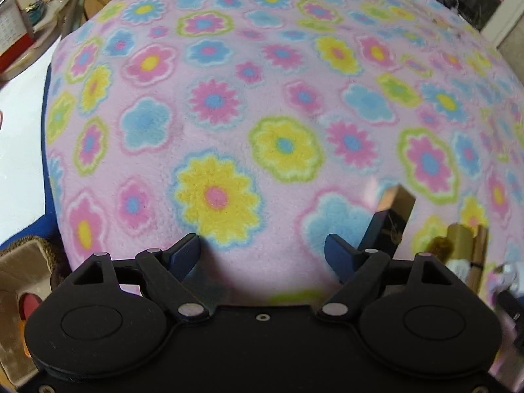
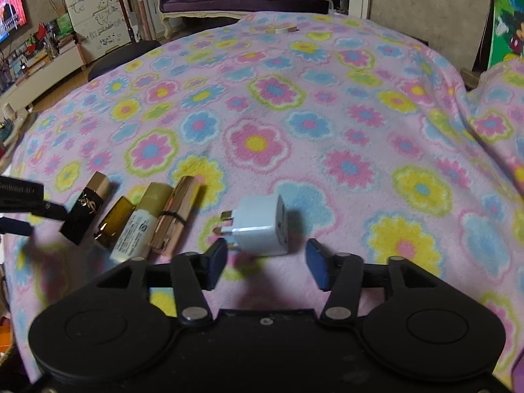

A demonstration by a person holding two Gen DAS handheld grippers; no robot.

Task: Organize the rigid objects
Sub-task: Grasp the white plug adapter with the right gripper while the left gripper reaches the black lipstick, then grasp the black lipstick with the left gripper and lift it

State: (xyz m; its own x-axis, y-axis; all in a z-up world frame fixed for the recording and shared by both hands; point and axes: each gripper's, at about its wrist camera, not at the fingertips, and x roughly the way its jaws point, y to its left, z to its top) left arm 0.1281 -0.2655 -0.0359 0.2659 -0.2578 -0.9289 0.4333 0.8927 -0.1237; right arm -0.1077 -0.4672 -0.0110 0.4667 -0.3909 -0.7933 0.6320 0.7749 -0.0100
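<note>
In the right wrist view a row of tubes lies on the flowered blanket (image 2: pixel 294 114): a black and gold lipstick (image 2: pixel 86 208), an amber tube (image 2: pixel 114 221), a white and gold tube (image 2: pixel 140 222) and a rose-gold lipstick (image 2: pixel 177 216). A white plug adapter (image 2: pixel 263 224) lies just ahead of my open, empty right gripper (image 2: pixel 267 265). My left gripper (image 1: pixel 262 255) is open and empty; the black and gold lipstick (image 1: pixel 389 219) stands just right of its right finger. It also enters the right wrist view (image 2: pixel 19 209) at the left, beside that lipstick.
A woven basket (image 1: pixel 23 262) sits at the left edge of the left wrist view. A small flat object (image 2: pixel 281 29) lies at the far edge of the blanket. A sofa (image 2: pixel 235 0), boxes and shelves stand beyond.
</note>
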